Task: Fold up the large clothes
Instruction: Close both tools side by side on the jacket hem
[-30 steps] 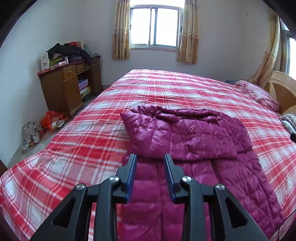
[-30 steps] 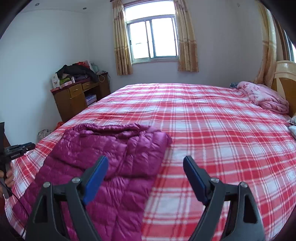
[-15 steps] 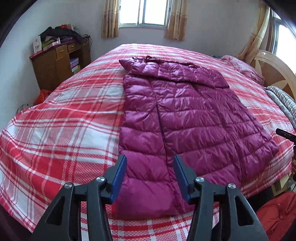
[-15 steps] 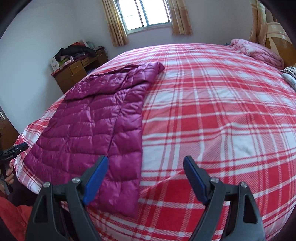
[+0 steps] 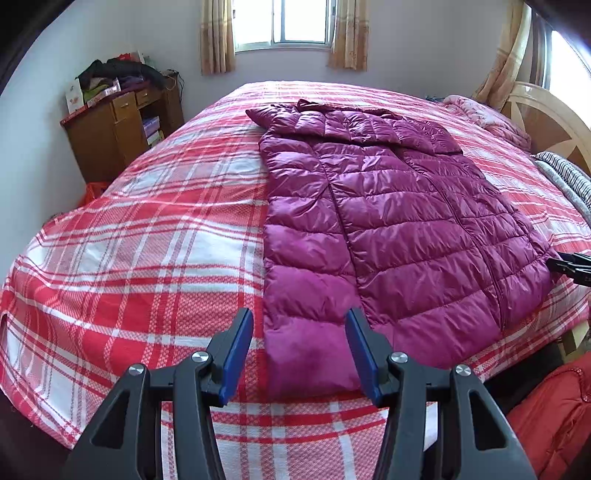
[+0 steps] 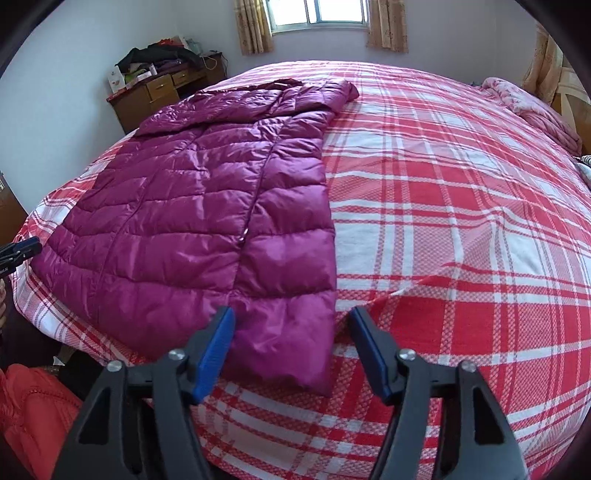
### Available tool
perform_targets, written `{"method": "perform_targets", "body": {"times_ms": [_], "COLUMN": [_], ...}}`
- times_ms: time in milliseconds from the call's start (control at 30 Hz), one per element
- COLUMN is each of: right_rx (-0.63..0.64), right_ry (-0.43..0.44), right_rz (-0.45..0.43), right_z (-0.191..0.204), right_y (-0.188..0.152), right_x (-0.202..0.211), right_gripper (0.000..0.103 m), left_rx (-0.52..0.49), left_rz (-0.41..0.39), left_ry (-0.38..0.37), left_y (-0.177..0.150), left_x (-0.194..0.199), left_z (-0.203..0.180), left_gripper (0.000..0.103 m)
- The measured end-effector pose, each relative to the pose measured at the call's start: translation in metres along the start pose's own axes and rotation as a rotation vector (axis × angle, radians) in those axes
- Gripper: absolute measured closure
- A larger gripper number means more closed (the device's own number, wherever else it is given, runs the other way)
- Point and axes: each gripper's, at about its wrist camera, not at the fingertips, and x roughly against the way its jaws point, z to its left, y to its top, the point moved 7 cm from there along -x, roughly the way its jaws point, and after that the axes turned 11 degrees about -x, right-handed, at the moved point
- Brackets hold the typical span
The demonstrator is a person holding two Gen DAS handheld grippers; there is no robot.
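Two grippers: one in each of the person's hands, both aimed down at the near hem of the coat.
Coat: a long magenta quilted down coat [image 5: 384, 221] lies flat and spread lengthwise on the bed, hem toward the cameras, its collar end at the far side, toward the window.
Coat's place: on the half of the bed nearer the cabinet, its hem close to the bed's near edge.
Bed: covered by a red and white plaid sheet [image 5: 155, 236], which takes up most of both views.
Left gripper [image 5: 299, 350]: the blue-padded fingers [image 5: 236, 354] stand about half open, one on each side of the coat's near left hem corner; the pads do not press on the fabric and nothing is gripped.
Right gripper [image 6: 291, 350]: its jaws are closing; the near right hem corner lies between the fingers [image 6: 214, 354], which have not yet pinched it. The tip of this gripper also shows at the right edge of the left wrist view, beside the coat's hem.
Cabinet: a brown wooden cabinet [image 5: 110, 129] stands against the far wall left of the bed, with clothes and boxes piled on its top.
Window: a curtained window [image 5: 284, 18] sits in the far wall.
Pink blanket: a bundled pink blanket [image 6: 532, 107] lies at the far right of the bed, near the headboard [image 5: 546, 122].
Red garment: a quilted red garment [image 6: 29, 417] shows below the bed's near edge.
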Motion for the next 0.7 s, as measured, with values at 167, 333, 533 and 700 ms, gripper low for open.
{"method": "perform_targets", "body": {"times_ms": [167, 333, 533, 700], "right_rx": [0.026, 0.017, -0.042, -0.043], "right_ry": [0.041, 0.047, 0.097, 0.092], "right_rz": [0.043, 0.04, 0.049, 0.052], "right_z": [0.011, 0.012, 0.007, 0.009], "right_y": [-0.006, -0.006, -0.006, -0.005], "right_x": [-0.004, -0.006, -0.006, -0.005], "right_gripper": [0.081, 0.08, 0.08, 0.086], "left_rx": [0.017, -0.023, 0.034, 0.069], "left_rz": [0.022, 0.038, 0.035, 0.066], "left_ry": [-0.022, 0.008, -0.032, -0.136], "left_y": [-0.011, -0.012, -0.011, -0.015], "left_x": [-0.005, -0.005, -0.004, -0.006], "left_z": [-0.003, -0.007, -0.002, -0.008], "left_gripper": [0.048, 0.048, 0.052, 0.091]}}
